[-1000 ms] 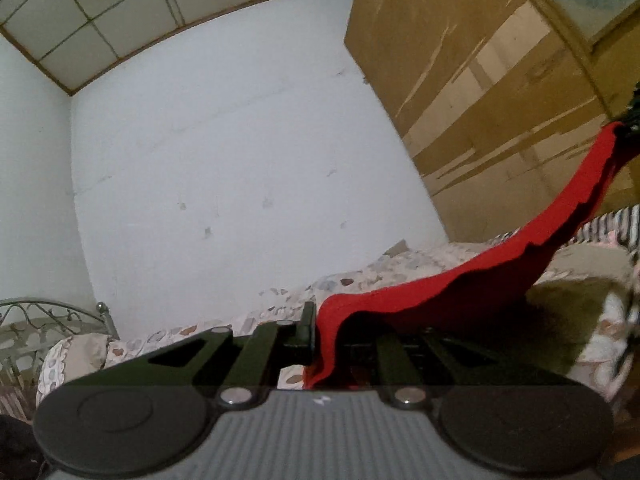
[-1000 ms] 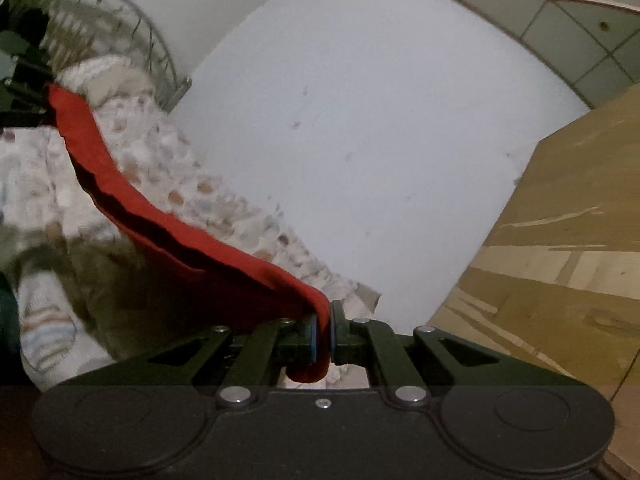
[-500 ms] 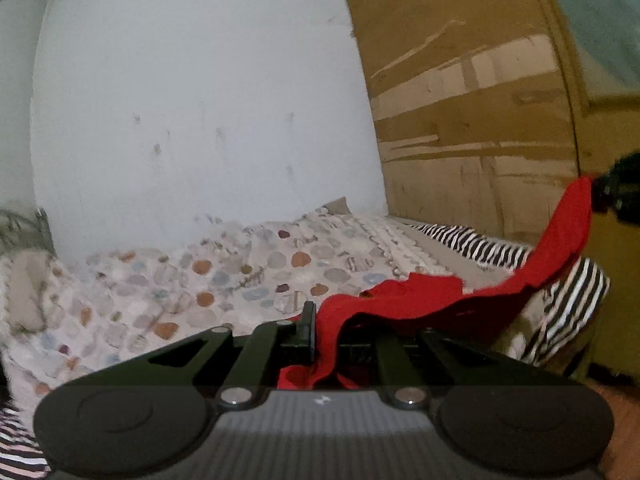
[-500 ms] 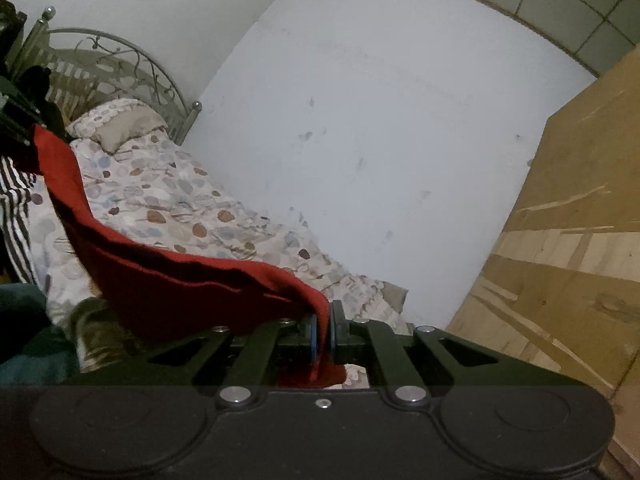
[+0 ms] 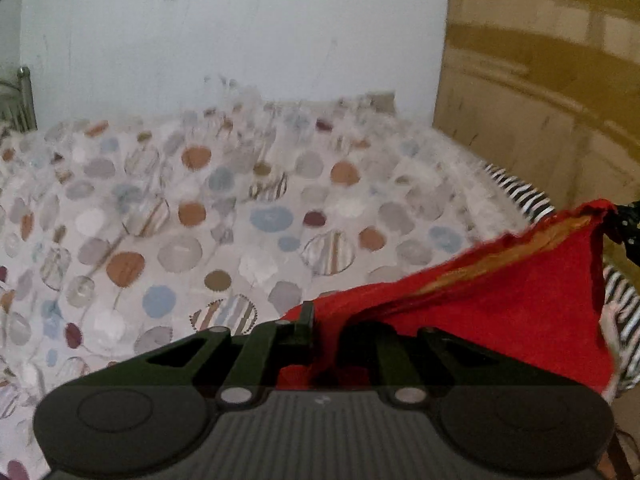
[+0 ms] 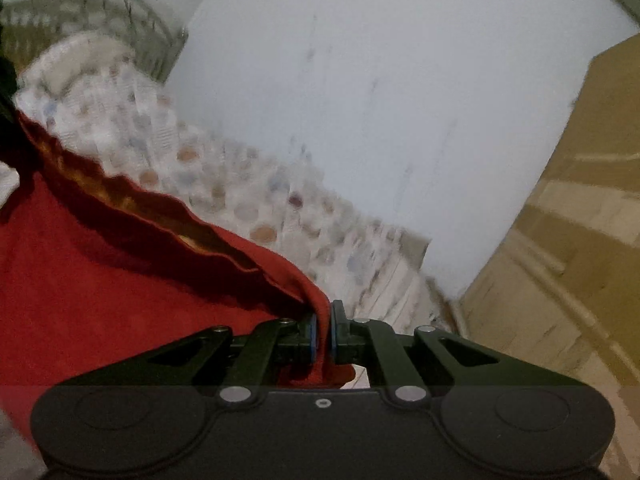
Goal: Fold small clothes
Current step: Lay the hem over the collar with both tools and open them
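Two grippers are stretching a red cloth [image 5: 520,300] between them above a bed. The left gripper [image 5: 324,332] is pinching one corner, its jaws closed tight on the fabric, while the right gripper [image 6: 323,328] is clamping the opposite corner between its blue-edged pads — both are gripping with almost no gap. The cloth is hanging in the air as a sagging sheet with a wavy upper hem, its far end reaching the other gripper's black tip at the picture's edge in each view. Beneath it, a bedspread [image 5: 180,220] with coloured spots is covering the mattress, and a striped blanket [image 5: 520,196] is lying at its right side. Behind, a white wall [image 6: 380,100] is meeting a brown wooden wardrobe [image 5: 540,80] — both views are blurred.
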Demonstrator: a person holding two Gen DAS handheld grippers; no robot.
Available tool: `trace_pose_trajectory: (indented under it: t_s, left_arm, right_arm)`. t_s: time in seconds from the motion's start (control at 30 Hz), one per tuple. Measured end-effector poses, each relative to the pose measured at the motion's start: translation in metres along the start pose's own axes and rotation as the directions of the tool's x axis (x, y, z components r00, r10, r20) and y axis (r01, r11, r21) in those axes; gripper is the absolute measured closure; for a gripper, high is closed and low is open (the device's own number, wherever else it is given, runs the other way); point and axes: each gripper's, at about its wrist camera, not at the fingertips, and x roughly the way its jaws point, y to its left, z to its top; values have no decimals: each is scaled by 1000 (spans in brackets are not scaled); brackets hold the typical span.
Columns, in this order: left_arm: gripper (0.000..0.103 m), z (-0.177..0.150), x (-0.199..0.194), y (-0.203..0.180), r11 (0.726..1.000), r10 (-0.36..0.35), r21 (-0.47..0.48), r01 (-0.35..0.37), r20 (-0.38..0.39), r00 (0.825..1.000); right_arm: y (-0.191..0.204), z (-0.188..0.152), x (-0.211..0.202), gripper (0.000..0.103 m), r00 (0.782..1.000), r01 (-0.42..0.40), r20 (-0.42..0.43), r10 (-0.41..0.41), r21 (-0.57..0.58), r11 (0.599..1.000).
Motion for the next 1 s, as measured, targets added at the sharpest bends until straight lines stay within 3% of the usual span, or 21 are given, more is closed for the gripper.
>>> trace_pose_trajectory:
  t_s: [0.23,0.3,0.4,0.57,0.7,0.77,0.83,0.9,1.0]
  left_arm:
    - [93,-13,93,17,999,-19,-30,14,-157,987]
    - [87,-17,105,22,999,-27,-44,20,-183,983]
    - [71,-20,114,33,997,-39,-78,23,-202,979]
    - [63,-14,111,63,972,-134,-217,93,-184,974]
    - [34,-15,97,85,952,-127,-293,87,-122,984]
    - [25,-19,88,93,946,-113,-313,80,-91,989]
    - [18,-26,78,96,941,-121,-327,93,-67,990]
    - [15,-39,67,94,939,-140,-321,121,-36,989]
    - [14,-68,48,87,932,-190,-315,179,-5,982]
  right_arm:
    - [20,-25,123,97,978,-85,-195,79,-19,996]
    - [26,-34,141,96,968,-104,-230,100,-8,995]
    - [37,-41,158,95,960,-116,-256,110,-6,993]
    - [33,-52,172,87,951,-128,-278,132,31,991]
    - [21,-58,179,69,946,-131,-284,156,105,986]
    - [8,-61,181,58,941,-145,-277,194,187,972]
    - [-7,-64,177,21,932,-213,-222,286,300,930]
    - [-18,-69,163,2,915,-321,-111,389,385,865]
    - [-13,-71,136,2,921,-343,-67,383,324,882]
